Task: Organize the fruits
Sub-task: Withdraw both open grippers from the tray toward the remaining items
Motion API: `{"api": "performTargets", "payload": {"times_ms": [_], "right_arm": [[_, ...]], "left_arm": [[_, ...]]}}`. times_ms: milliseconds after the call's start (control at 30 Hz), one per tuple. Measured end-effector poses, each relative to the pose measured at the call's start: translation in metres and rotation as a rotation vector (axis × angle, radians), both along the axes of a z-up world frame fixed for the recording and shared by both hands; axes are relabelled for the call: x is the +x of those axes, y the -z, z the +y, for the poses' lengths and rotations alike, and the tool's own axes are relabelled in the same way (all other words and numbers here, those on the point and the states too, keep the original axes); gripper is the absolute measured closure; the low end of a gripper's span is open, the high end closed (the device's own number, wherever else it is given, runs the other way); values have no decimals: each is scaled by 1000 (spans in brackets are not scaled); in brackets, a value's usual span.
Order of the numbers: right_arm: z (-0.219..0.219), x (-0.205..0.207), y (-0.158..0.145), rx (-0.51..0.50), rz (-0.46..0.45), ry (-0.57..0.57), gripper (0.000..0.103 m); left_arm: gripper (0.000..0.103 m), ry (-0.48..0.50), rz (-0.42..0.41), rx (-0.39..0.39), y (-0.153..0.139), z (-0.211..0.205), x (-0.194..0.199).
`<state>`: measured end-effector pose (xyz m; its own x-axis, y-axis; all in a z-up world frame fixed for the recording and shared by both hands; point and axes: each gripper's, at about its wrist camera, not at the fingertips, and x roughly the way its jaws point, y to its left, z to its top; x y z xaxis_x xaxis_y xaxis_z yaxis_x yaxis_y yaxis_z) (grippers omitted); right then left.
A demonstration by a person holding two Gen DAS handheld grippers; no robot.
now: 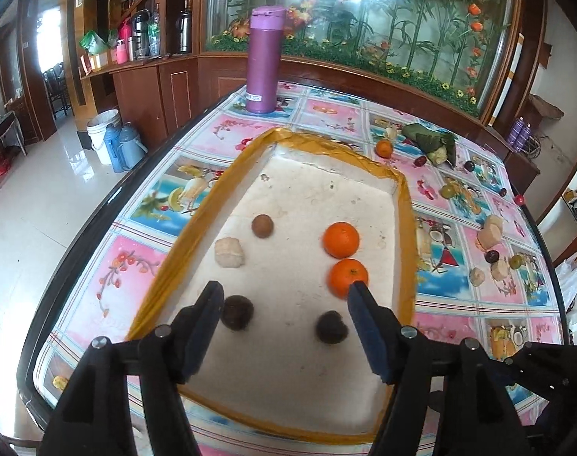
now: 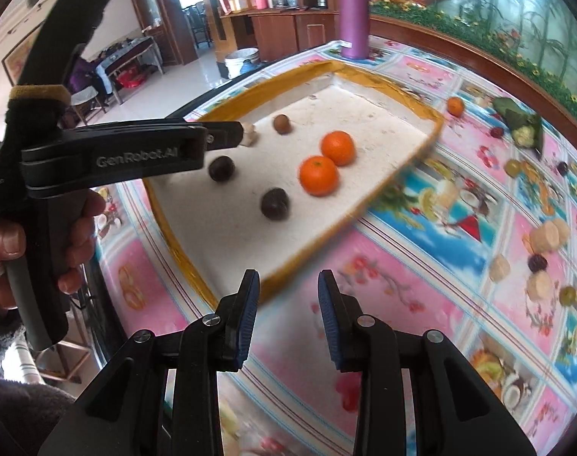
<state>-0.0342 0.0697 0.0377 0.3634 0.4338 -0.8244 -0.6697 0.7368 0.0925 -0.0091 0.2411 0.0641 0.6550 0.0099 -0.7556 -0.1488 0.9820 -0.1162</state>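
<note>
left gripper (image 1: 284, 296) agape, right gripper (image 2: 288, 288) empty

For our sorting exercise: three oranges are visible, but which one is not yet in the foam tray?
The small orange on the tablecloth beyond the tray's far corner, beside the leaf-wrapped parcel. The two larger oranges sit inside.

Three oranges (image 1: 340, 239), one purple flask (image 1: 262, 60)

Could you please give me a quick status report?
Left gripper open, empty. Right gripper open, empty. Six fruits in tray. Nothing blocking.
</note>
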Motion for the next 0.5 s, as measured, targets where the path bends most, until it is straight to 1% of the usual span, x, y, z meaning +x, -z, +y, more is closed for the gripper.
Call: {"api": "performTargets", "payload": {"times_ms": [233, 400, 500], "right_arm": [[-66, 7, 7, 10, 12, 137, 71], [-124, 23, 15, 33, 37, 268, 70], [-160, 38, 17, 40, 31, 346, 70]], "left_arm": [[29, 104, 2, 11, -2, -59, 3], [28, 176, 32, 31, 3, -101, 8], [26, 216, 60, 36, 8, -122, 11]]}}
